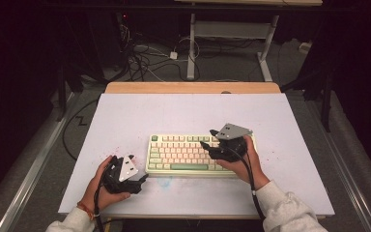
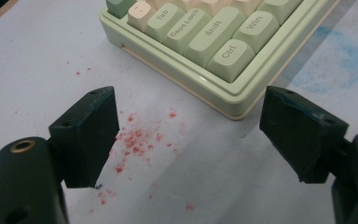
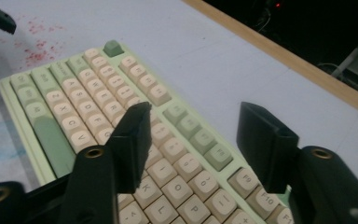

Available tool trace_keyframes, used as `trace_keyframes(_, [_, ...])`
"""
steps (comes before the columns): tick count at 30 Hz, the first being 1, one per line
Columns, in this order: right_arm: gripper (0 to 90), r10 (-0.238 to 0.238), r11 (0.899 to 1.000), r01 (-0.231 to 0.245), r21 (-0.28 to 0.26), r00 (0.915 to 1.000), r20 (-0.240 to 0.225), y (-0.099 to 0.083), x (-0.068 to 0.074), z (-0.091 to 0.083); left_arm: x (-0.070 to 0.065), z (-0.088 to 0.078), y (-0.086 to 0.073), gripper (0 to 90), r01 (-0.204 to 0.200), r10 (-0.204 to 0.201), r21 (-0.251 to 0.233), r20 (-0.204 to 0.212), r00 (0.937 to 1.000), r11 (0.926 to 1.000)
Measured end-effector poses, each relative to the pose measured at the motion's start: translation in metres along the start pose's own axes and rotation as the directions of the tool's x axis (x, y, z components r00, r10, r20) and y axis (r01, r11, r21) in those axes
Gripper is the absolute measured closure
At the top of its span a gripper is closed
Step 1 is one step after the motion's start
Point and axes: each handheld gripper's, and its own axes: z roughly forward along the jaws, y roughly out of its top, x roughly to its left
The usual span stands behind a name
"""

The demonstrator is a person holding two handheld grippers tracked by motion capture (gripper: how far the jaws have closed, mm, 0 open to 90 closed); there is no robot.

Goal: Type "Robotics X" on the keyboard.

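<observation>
A pale green keyboard (image 1: 183, 154) with cream and green keys lies at the middle of the white table top. My right gripper (image 1: 207, 139) hovers over the keyboard's right half, held in the person's right hand. In the right gripper view its jaws stand apart above the keys (image 3: 168, 140) with nothing between them, so my right gripper (image 3: 193, 140) is open. My left gripper (image 1: 137, 166) rests near the keyboard's front left corner. In the left gripper view my left gripper (image 2: 186, 135) is open wide, and the keyboard corner (image 2: 235, 100) with the Ctrl key lies just beyond its jaws.
Red specks (image 2: 135, 140) and a faint blue smear (image 2: 335, 60) mark the white table top (image 1: 188, 111). A wooden strip (image 1: 193, 87) edges the far side. Beyond it cables (image 1: 145, 58) and a desk frame (image 1: 232, 34) stand on the dark floor.
</observation>
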Motion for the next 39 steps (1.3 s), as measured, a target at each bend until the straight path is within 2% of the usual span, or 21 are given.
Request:
trace_keyframes(4, [34.0,-0.010,1.000,0.010,-0.004,0.9993,0.036,0.000,-0.001,-0.004,0.001,0.000,0.000,20.1,-0.003,0.003,-0.002,0.005,1.0000,1.0000])
trace_keyframes(9, [29.6,0.001,0.999,0.002,-0.048,0.9973,0.073,-0.003,-0.004,-0.013,0.002,-0.001,0.000,21.7,0.020,-0.020,-0.010,0.013,0.9997,0.9997])
trace_keyframes(11, [27.7,0.002,0.999,0.003,-0.049,0.9962,0.087,-0.005,-0.005,-0.017,0.002,-0.002,0.000,21.8,0.024,-0.024,-0.013,0.009,0.9997,0.9996])
trace_keyframes(24, [25.5,0.009,0.994,0.008,-0.111,0.9883,0.152,-0.024,-0.012,-0.052,0.005,-0.006,0.000,23.7,0.041,-0.041,-0.026,-0.009,0.9991,0.9988])
trace_keyframes(33, [25.8,-0.001,0.995,0.019,-0.093,0.9811,0.193,-0.041,-0.015,-0.070,0.009,-0.010,0.001,25.0,0.062,-0.063,-0.047,-0.016,0.9979,0.9970])
trace_keyframes(39, [25.8,-0.009,0.997,0.025,-0.075,0.9784,0.207,-0.053,-0.014,-0.076,0.010,-0.015,0.001,24.7,0.079,-0.079,-0.079,0.002,0.9969,0.9938])
